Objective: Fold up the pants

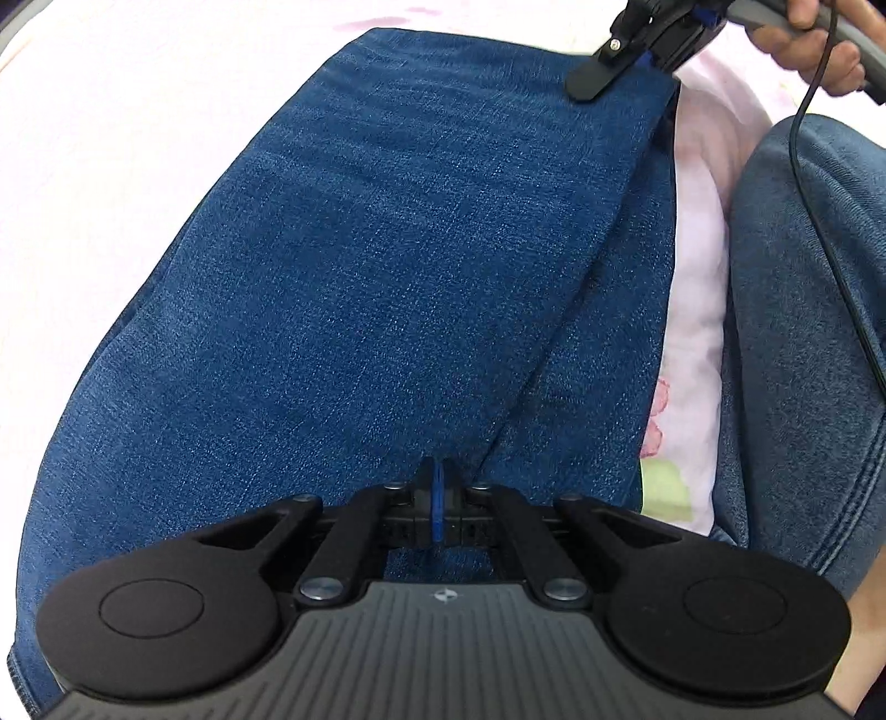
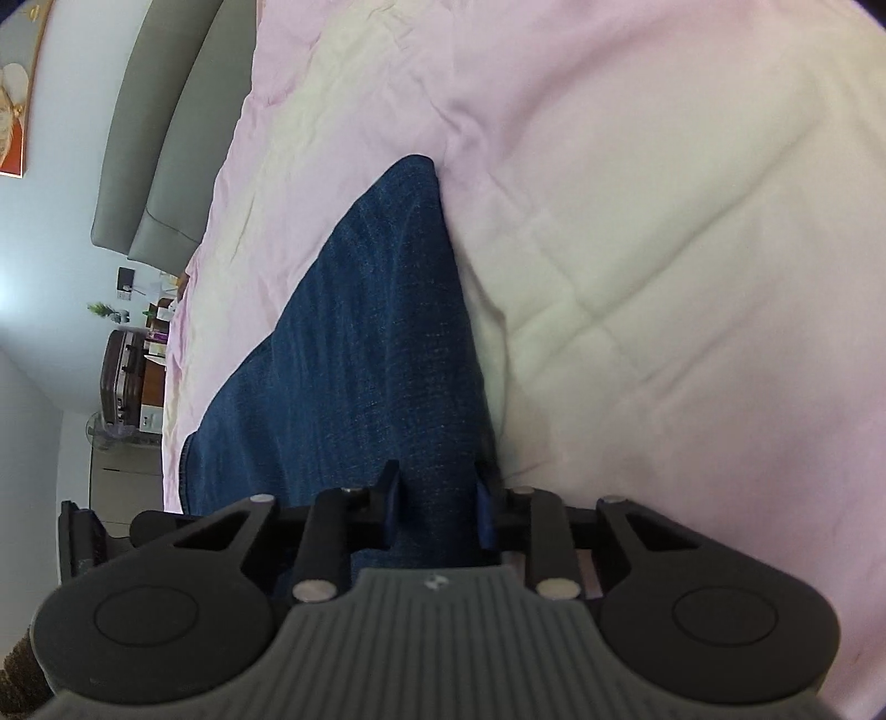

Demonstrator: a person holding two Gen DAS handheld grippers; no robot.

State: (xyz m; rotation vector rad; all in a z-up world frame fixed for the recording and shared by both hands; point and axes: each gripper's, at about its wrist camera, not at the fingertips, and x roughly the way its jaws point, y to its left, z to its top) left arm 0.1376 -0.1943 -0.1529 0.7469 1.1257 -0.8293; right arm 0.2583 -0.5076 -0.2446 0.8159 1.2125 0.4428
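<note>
The blue denim pants (image 1: 360, 266) lie folded lengthwise on a pale pink quilt (image 1: 83, 194). In the left wrist view they fill the middle. My left gripper (image 1: 437, 501) hovers over their near end, shut, its blue pads meeting with no cloth seen between them. My right gripper (image 1: 609, 72) is at the pants' far right corner, one black finger lying flat on top of the denim. In the right wrist view the pants (image 2: 376, 332) run between the right gripper's (image 2: 438, 501) two blue pads, and the denim fills the gap.
A person's hand (image 1: 819, 50) holds the right gripper's handle, with a black cable (image 1: 819, 232) trailing down. A knee in jeans (image 1: 803, 332) rests on the bed at the right. A grey headboard (image 2: 160, 138), a brown suitcase (image 2: 122, 376) and a fan stand beyond the quilt (image 2: 637, 221).
</note>
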